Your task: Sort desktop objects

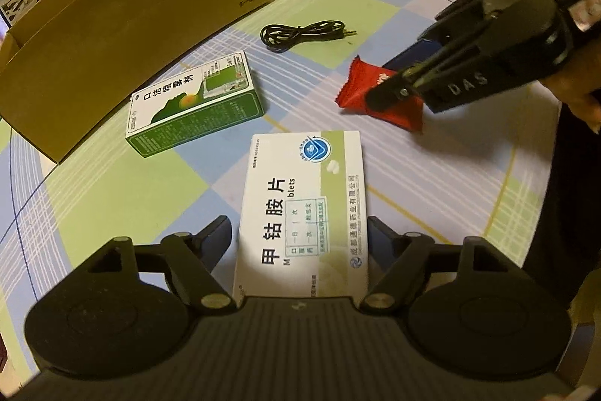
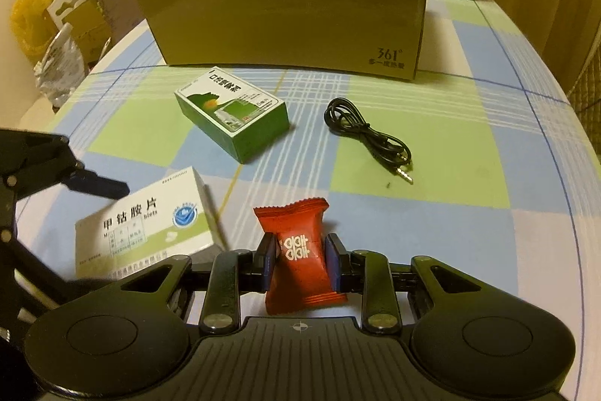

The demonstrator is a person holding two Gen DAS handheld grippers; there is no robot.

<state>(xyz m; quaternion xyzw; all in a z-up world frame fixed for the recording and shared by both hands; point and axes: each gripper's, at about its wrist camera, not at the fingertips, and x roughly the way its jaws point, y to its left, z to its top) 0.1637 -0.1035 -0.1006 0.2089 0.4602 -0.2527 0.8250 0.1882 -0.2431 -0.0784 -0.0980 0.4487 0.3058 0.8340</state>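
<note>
Now | left gripper (image 1: 300, 232) astride white box (image 1: 304, 209) | right gripper (image 2: 300, 250) pinching red packet (image 2: 300, 250)

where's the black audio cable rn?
The black audio cable lies loose on the checked tablecloth, right of the green box and in front of the cardboard box. In the right wrist view it's beyond the red packet.

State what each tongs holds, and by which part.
Right tongs grip the red candy packet across its middle. Left tongs straddle the white tablet box's near end; grip uncertain.
</note>
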